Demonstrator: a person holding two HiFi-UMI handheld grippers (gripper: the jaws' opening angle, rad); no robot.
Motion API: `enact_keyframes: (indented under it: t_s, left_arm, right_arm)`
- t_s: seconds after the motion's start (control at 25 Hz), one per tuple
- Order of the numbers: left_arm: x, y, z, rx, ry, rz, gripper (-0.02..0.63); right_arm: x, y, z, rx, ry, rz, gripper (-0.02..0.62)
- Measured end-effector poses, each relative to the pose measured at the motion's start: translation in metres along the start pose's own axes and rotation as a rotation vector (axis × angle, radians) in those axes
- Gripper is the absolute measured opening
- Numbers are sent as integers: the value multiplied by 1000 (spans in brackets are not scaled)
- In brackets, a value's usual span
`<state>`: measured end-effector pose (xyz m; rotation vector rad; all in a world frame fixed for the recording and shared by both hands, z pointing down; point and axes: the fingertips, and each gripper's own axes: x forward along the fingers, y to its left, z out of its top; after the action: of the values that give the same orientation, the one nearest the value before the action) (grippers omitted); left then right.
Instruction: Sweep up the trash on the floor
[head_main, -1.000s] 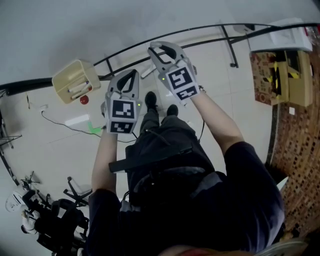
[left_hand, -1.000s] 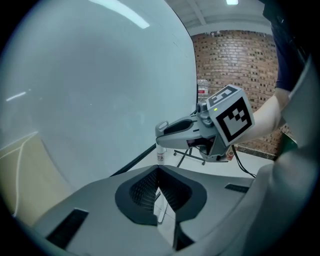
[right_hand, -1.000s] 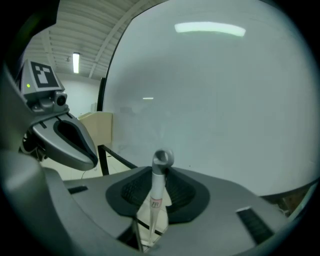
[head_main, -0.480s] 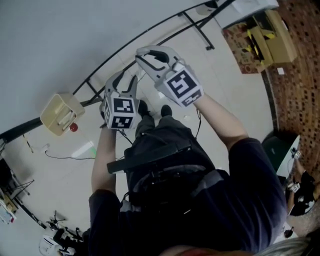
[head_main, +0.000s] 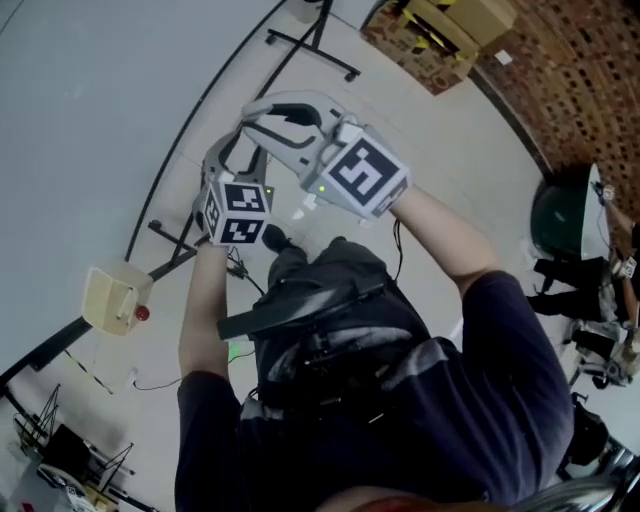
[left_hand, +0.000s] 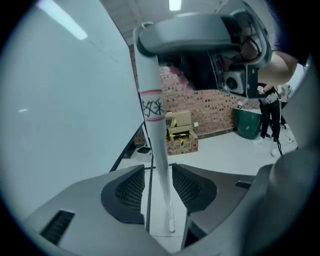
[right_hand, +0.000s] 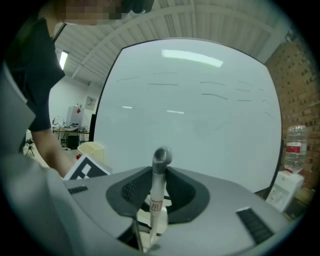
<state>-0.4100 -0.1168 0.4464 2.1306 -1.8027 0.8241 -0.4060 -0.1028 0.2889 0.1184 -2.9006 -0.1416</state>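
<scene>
**A:** Which step is in hand?

**B:** Taking up the broom, I judge; no sweeping is under way. The right gripper (right_hand: 159, 195) has its fingers closed partway onto the broom handle (left_hand: 152, 120), just under the grey cap (right_hand: 162, 156) at its top end, and it alone carries the broom.

**A:** And the other one?

**B:** The left gripper (left_hand: 156, 190) sits lower on the same handle. Its fingers have just been opening and stand as wide as they go. The handle runs up between them toward 12 o'clock, close to the pad at 3 o'clock with a gap at 9 o'clock, so nothing is clamped there.

**A:** Where is the trash?

**B:** In the head view a small green scrap (head_main: 237, 351) lies on the floor (head_main: 440, 130) at about 8 o'clock from the person's legs. A cream bin (head_main: 108, 297) stands farther out toward 9 o'clock. I cannot tell whether more litter lies about, and the broom's head is hidden.

**A:** What does the next move call for?

**B:** The left fingers should close on the shaft below the right ones for a two-handed hold. Then the person must turn toward the scrap, bring the bristles down to the floor and draw it in with short strokes. Until that second grip is made, the long handle hangs from its top end alone and may swing.
</scene>
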Motion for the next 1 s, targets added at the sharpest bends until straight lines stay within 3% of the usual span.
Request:
enact_keyframes:
  t_s: [0.36,0.52,0.64,0.76,1.0]
  left_arm:
    - [-9,-96,84,208,-131,-73,166]
    - [-8,-158,108,197,-157,-99,113]
    - [-6,-200,126,174,-179,-139,104]
    - [3,-236,144,202,-179,-162,101]
    - [33,-268,167,266,-149,-204,95]
  right_arm:
    - [-118,1,39,-15,-111,11,107]
    - [-180,-2,35,-19,-140,-2,107]
    - [-226,-9,30,-18,-139,-31,107]
    - [-268,-19,22,-21,-146,-52,107]
    - [-309,-48,7,3,-164,-128,107]
